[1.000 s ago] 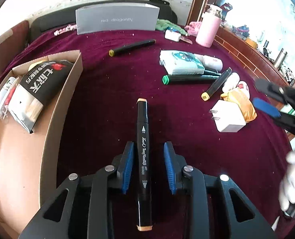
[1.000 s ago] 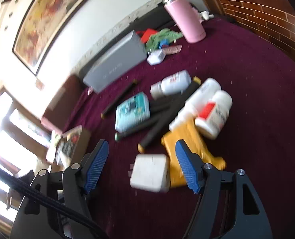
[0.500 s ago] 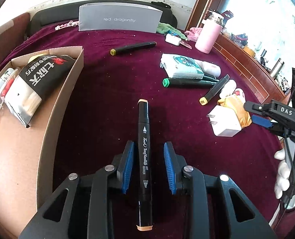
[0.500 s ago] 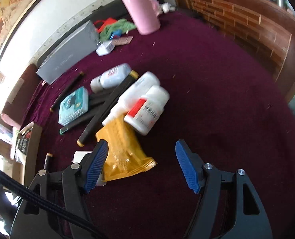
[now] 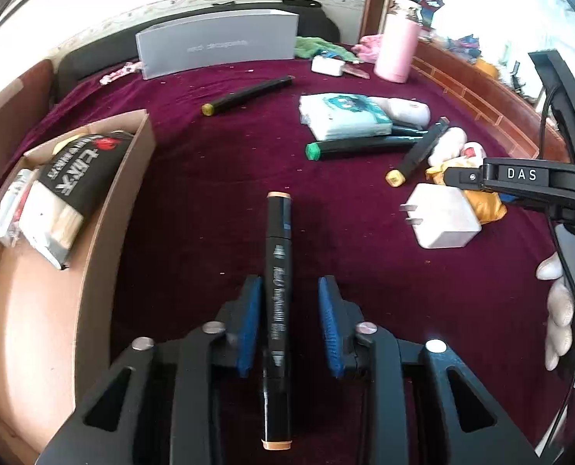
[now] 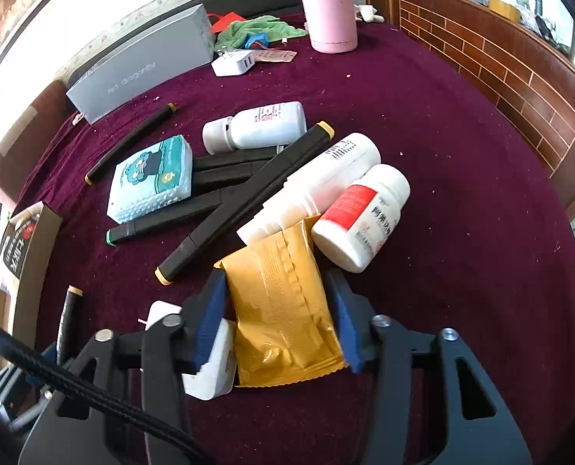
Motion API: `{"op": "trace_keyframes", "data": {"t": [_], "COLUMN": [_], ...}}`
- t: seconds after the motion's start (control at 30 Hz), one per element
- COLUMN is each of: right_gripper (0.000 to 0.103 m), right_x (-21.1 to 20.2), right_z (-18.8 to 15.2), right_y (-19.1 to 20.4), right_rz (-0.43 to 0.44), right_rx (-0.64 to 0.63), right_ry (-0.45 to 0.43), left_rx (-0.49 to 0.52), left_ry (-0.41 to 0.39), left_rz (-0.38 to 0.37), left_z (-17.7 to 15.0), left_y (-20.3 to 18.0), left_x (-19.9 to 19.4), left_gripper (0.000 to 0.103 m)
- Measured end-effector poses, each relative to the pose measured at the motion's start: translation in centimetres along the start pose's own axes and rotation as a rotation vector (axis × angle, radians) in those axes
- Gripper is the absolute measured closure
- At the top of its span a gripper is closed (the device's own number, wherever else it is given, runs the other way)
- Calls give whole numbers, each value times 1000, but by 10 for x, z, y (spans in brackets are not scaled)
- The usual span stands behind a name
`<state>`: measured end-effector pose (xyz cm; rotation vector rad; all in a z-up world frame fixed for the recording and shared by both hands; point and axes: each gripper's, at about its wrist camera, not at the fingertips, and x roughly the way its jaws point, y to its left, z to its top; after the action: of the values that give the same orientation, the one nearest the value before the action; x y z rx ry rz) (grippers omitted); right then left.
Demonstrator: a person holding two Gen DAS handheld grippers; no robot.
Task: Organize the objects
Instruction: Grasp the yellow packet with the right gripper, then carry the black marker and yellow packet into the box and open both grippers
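A black marker with tan ends [image 5: 277, 290] lies on the maroon cloth between the open blue pads of my left gripper [image 5: 290, 321]; the left pad is close to it, the right one apart. My right gripper [image 6: 279, 310] is open with its pads on either side of a yellow foil packet [image 6: 283, 306]. A white charger [image 6: 213, 372] lies under its left finger. White pill bottles [image 6: 361, 217], black markers [image 6: 244, 197] and a tissue pack [image 6: 151, 178] lie just beyond. The right gripper shows at the right edge of the left wrist view [image 5: 481, 182].
A cardboard box [image 5: 93, 240] holding a black packet [image 5: 70, 178] stands at left. A grey box [image 5: 217, 44], pink flask [image 5: 398, 48], green cloth [image 6: 256, 29] and a second white charger [image 6: 235, 62] sit at the back. A brick-pattern wooden edge [image 6: 520, 89] runs along the right.
My right gripper has come down and forward over the yellow packet, its pads now on either side of it. The left gripper and its marker have hardly moved.
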<state>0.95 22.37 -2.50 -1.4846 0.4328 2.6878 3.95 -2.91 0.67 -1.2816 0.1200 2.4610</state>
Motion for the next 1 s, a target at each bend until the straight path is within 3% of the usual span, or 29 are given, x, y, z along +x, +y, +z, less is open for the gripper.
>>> {"op": "trace_keyframes", "data": {"t": [0.23, 0.43, 0.6, 0.8, 1.0], "right_gripper": [62, 62, 61, 61, 61], "right_x": [-27, -60, -77, -78, -63], "right_z": [-12, -17, -16, -12, -19], "right_y": [-22, -26, 1, 77, 167], "right_rz": [79, 167, 252, 389, 482], "right_rx": [53, 78, 41, -54, -164], "right_ry": [-11, -47, -45, 7, 64], "left_rx": [-61, -77, -133, -234, -278], "left_ry": [-28, -82, -119, -141, -131], "left_rz": [-133, -163, -185, -96, 50], "left_z": [-6, -11, -11, -6, 2], "left_y": [10, 14, 37, 105, 178], "left_x": [-15, -48, -76, -96, -104], "left_gripper": [92, 92, 92, 92, 92]}}
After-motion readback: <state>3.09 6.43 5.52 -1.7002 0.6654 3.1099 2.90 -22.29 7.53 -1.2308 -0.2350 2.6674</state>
